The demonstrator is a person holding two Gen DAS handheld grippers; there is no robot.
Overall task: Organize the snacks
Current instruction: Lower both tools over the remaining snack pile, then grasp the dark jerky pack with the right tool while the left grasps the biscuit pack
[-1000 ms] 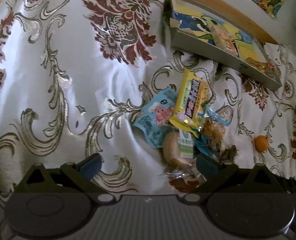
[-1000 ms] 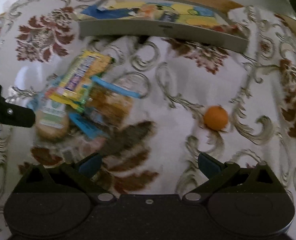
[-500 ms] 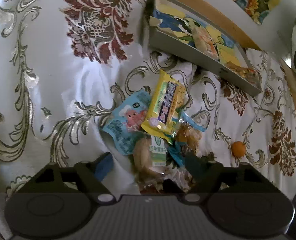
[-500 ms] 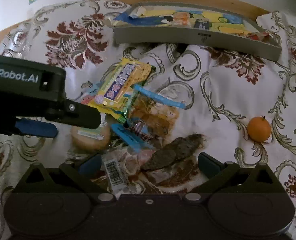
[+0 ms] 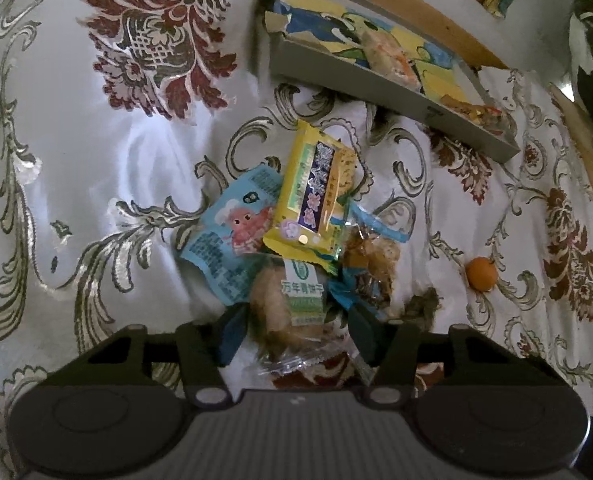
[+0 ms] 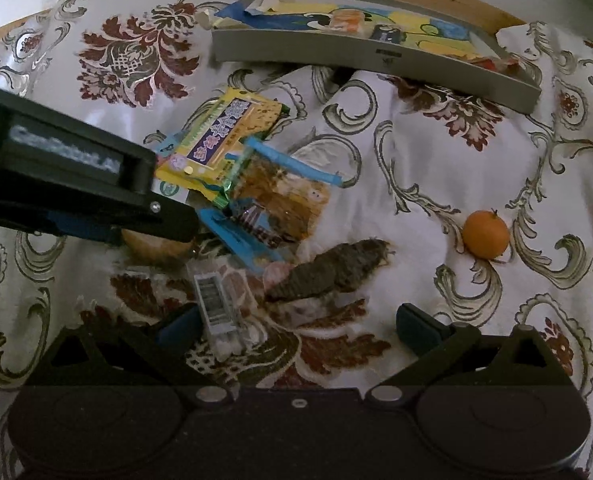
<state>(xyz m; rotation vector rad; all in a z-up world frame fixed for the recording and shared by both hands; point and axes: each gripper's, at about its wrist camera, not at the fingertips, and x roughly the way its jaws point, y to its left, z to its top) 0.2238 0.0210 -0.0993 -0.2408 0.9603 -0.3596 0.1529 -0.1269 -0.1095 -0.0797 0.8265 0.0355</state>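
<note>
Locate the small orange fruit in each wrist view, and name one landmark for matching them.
Left wrist: orange fruit lies right of centre on the cloth, right of the snack pile.
Right wrist: orange fruit lies right of centre, alone on the cloth.
Shared landmark: the grey tray beyond the pile.

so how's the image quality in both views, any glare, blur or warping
Left wrist view: strong sheen on the tablecloth, sharp centre, and the tray bends with fisheye warping. Right wrist view: dimmer foreground, and the lettering on the left claw body is smeared, while the orange fruit stays crisp.
</note>
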